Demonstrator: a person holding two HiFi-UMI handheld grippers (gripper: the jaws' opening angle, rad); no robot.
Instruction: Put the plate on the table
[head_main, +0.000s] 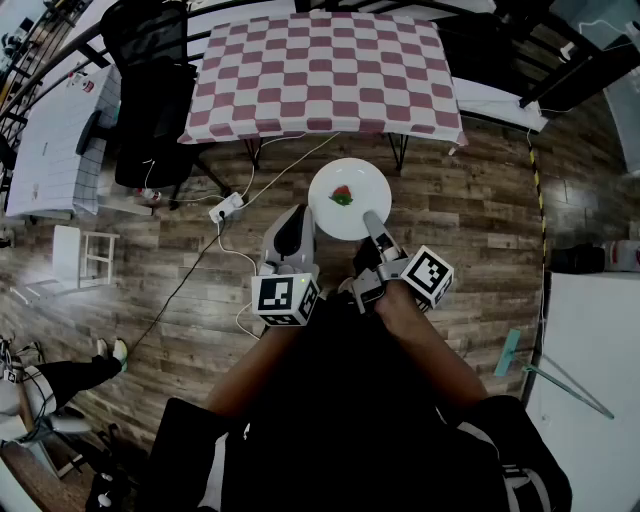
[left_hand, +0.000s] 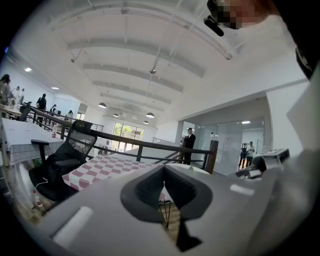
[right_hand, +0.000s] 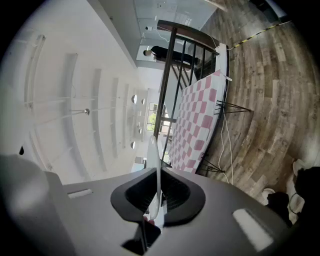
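The right claw (head_main: 372, 222) is clamped on the near rim of the white plate (head_main: 349, 198), which is held out ahead of it over the wooden floor (head_main: 470, 210). A small red-and-green morsel (head_main: 342, 195) is seen on the plate, just past the claw tips. The left claw (head_main: 293, 225) is closed on nothing, just beside the plate's left edge. Farther ahead stands the checked bench (head_main: 320, 70), with a strip of open floor before its near edge.
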